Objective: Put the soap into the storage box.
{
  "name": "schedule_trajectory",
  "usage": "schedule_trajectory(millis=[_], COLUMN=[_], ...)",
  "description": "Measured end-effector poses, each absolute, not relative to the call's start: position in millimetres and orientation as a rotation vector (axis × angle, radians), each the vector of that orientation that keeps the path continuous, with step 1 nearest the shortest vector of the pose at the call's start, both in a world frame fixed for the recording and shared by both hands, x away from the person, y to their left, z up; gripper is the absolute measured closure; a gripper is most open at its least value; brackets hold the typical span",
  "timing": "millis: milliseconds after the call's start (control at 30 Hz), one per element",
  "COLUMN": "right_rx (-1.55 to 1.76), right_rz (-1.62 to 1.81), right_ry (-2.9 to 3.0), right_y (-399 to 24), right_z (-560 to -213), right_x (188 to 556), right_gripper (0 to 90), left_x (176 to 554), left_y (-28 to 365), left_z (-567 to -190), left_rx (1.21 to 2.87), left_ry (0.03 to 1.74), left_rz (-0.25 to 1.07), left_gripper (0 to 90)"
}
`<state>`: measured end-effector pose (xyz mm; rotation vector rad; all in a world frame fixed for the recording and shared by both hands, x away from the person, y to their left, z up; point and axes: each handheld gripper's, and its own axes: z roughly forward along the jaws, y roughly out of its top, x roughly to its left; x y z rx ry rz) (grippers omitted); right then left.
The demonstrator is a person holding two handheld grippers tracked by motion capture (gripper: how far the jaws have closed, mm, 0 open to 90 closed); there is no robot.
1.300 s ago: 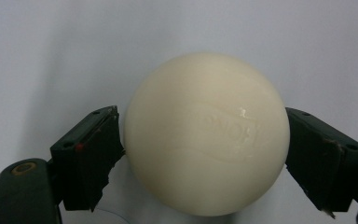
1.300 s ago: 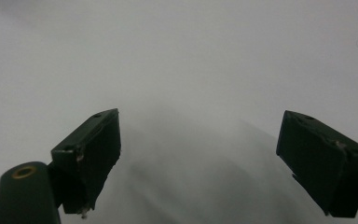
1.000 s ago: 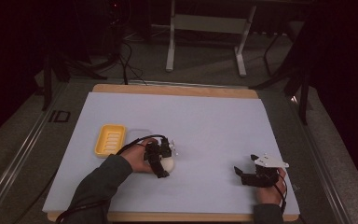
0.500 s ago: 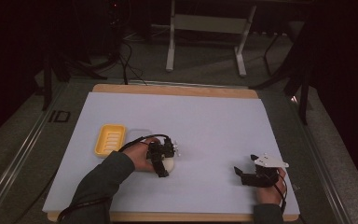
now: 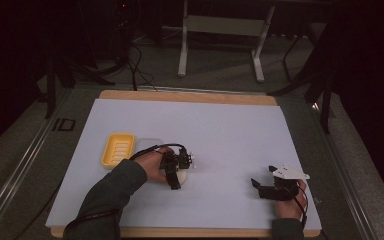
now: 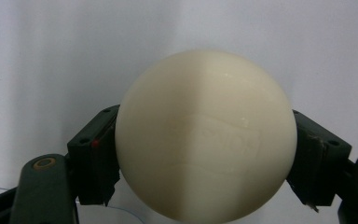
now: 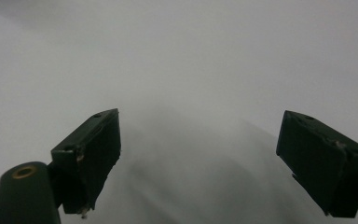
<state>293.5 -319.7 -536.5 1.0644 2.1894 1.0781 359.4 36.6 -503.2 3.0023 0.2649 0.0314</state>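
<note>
— One cream, rounded bar of soap (image 6: 204,140) with a faint embossed mark sits between the pads of the left gripper (image 6: 205,154); where does it lie?

— On the pale sheet covering the wooden table (image 5: 190,96), toward seven o'clock from the sheet's centre. In the high view the soap (image 5: 181,176) peeks out under the left gripper (image 5: 177,170).

— Is the claw gripping it?

— Its jaws have just been closing, and both black pads now touch the soap's sides, clamped on it.

— What's nearby?

— At ten o'clock from the soap, just beside the person's left hand (image 5: 155,165), lies a yellow, rectangular ribbed plastic soap dish (image 5: 118,149).

— And the other claw?

— Well apart at three o'clock, the right gripper (image 5: 261,186) rests near the table's front edge; its jaws stand wide apart over bare sheet (image 7: 205,70).
</note>
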Motion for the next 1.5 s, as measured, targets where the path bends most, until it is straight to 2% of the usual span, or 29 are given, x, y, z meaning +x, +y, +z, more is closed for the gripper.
schedule_trajectory(millis=[867,1500], right_rx=[1.063,1.064], right_rz=[1.077,1.079], right_ry=[2.192,2.19], right_y=[-320,-320], right_z=[-537,-536], right_x=[294,294], right_gripper=[13.6,13.6], left_x=[361,371], left_y=[43,61], left_z=[-499,-475], left_rx=[3.021,3.011], left_ry=[0.281,0.349], left_rz=[0.056,0.134], left_gripper=[23.2,23.2])
